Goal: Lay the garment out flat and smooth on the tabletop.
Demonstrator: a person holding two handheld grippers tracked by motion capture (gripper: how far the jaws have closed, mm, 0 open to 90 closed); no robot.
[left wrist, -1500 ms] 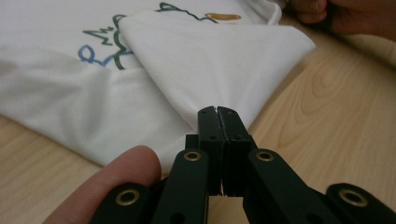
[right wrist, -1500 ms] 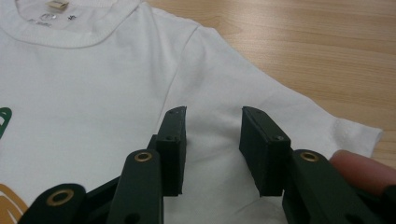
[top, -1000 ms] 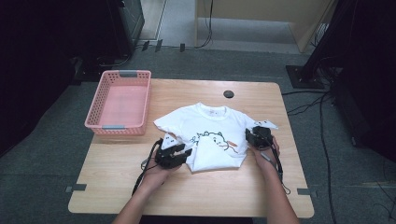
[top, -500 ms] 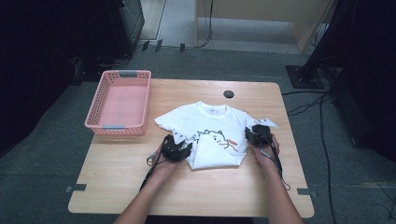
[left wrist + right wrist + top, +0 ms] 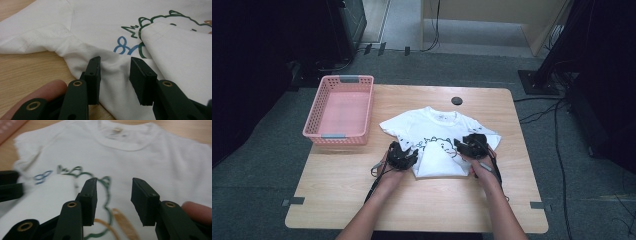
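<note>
White tee [image 5: 439, 132] lies mid-desk [image 5: 422, 200], right of the pink basket [image 5: 339, 111], bottom hem already folded up. Left tool [image 5: 115, 72] spread, w/ a fabric ridge between the jaws. Right tool [image 5: 113, 195] spread above the print, jaws just opened, nothing between. Best to pinch both layers at the side edge before folding inward.

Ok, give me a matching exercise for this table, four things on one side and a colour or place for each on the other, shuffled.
Things:
1. basket
2. T-shirt
3. cable hole
4. left tongs

Descriptions:
A. white, with a cartoon print
B. black, at the table's far edge
C. pink, on the table's left side
D. at the shirt's left edge, a fold of cloth between the jaws

Pairs: 1-C, 2-A, 3-B, 4-D
</note>
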